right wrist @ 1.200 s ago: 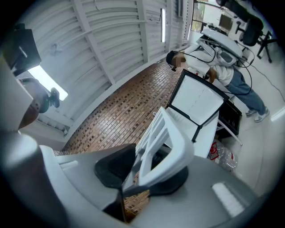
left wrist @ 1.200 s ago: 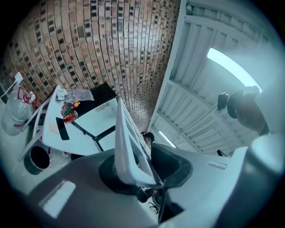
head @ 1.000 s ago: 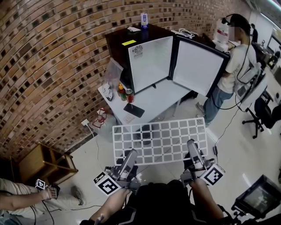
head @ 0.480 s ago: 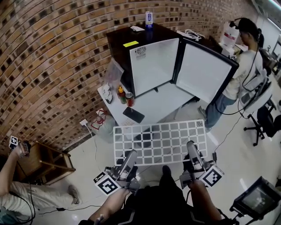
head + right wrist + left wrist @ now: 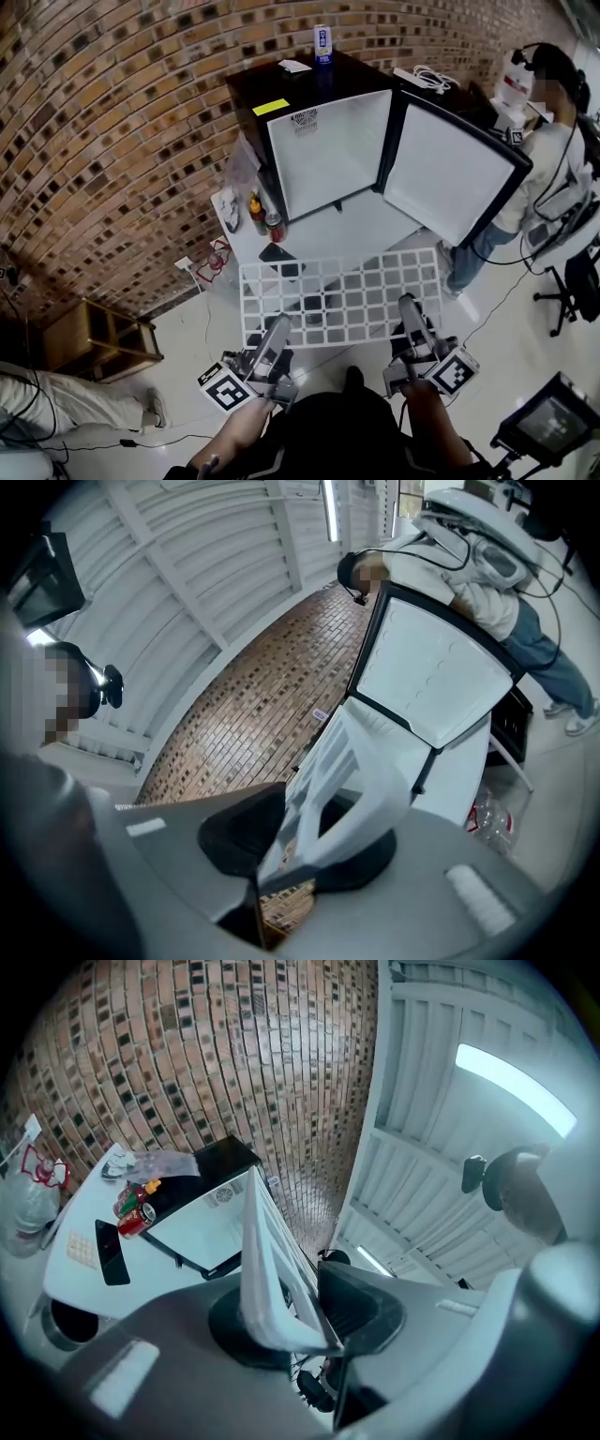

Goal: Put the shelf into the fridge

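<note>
A white grid shelf (image 5: 342, 298) hangs flat in front of me, carried by its near edge. My left gripper (image 5: 278, 330) is shut on its near left part, and my right gripper (image 5: 410, 315) is shut on its near right part. In the left gripper view the shelf (image 5: 267, 1269) runs edge-on between the black pads; the right gripper view shows the shelf (image 5: 347, 780) clamped the same way. Ahead stands the small black fridge (image 5: 323, 122) with its white-lined door (image 5: 455, 169) swung open to the right. The fridge's inside is hidden by the door panels.
A white table (image 5: 323, 232) stands before the fridge with bottles and a can (image 5: 262, 217) and a black phone (image 5: 281, 255). A can (image 5: 322, 43) sits on the fridge top. A person (image 5: 553, 141) stands at the right, a wooden stool (image 5: 89, 342) at the left.
Both grippers have carried the shelf forward toward the fridge, which now looks nearer. The shelf's far edge now overlaps the table front. The person crouching at the left has shifted further out of view.
</note>
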Demonstrator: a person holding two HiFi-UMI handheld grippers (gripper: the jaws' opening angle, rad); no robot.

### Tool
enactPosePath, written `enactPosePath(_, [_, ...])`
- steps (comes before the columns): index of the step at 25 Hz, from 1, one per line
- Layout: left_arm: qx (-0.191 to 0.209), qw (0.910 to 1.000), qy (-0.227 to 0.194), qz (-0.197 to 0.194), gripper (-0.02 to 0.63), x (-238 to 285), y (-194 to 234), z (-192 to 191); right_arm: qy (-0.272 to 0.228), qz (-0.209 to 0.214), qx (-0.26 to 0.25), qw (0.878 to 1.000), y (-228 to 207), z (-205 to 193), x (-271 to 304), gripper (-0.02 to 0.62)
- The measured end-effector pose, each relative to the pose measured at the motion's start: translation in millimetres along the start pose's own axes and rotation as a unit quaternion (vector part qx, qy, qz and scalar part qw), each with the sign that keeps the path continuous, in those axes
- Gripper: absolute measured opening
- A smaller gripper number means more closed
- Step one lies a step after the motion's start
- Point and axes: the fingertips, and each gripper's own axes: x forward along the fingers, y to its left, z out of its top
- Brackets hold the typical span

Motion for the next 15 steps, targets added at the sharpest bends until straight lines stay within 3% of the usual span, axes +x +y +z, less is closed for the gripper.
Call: enactPosePath(15, [-0.002,0.9977,-0.038,0.055,0.080,98,21,-26,0.057,0.006,0.033,0.998,-89,71,51,0.101])
